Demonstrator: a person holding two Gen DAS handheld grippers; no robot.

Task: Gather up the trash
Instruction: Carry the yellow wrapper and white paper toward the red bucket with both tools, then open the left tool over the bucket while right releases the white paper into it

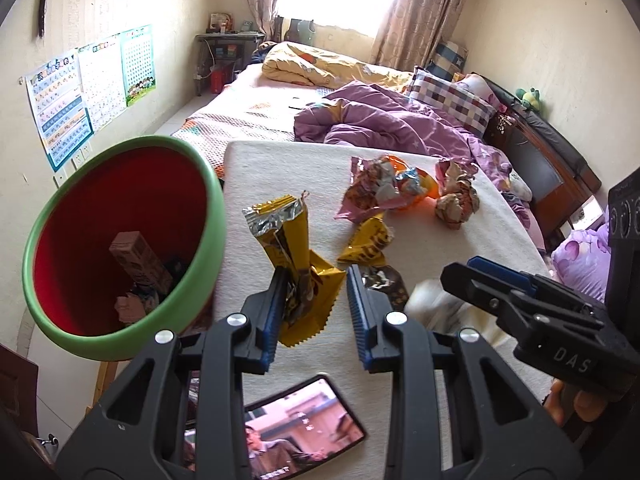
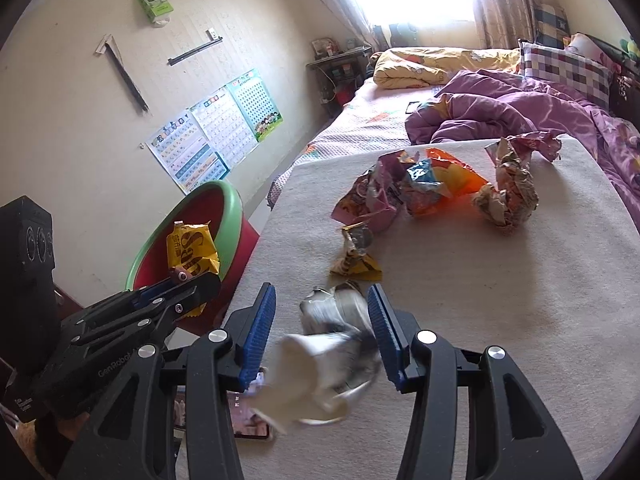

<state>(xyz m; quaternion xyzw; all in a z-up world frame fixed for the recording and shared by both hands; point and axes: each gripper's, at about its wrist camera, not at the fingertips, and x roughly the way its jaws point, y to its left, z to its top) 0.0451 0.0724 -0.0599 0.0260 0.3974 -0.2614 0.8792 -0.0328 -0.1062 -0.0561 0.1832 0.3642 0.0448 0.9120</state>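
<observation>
The left hand-held gripper [image 1: 316, 300] is clamped on a yellow wrapper [image 1: 294, 264] at the worktop's [image 1: 460, 248] left edge, the red bin [image 1: 120, 240] just left of it. The right hand-held gripper [image 2: 322, 328] grips a blurred paper cup [image 2: 320, 368]; crumpled wrappers [image 2: 432, 188] lie ahead, bare cloth to their right.

left gripper [image 1: 316, 292] low in the centre of its own view, blue pads closed on a yellow wrapper [image 1: 294, 264], angled downward, right gripper [image 2: 322, 322] low centre in its view, jaws half apart around a blurred white cup [image 2: 316, 376], fingers [image 1: 576, 404] under its handle
</observation>
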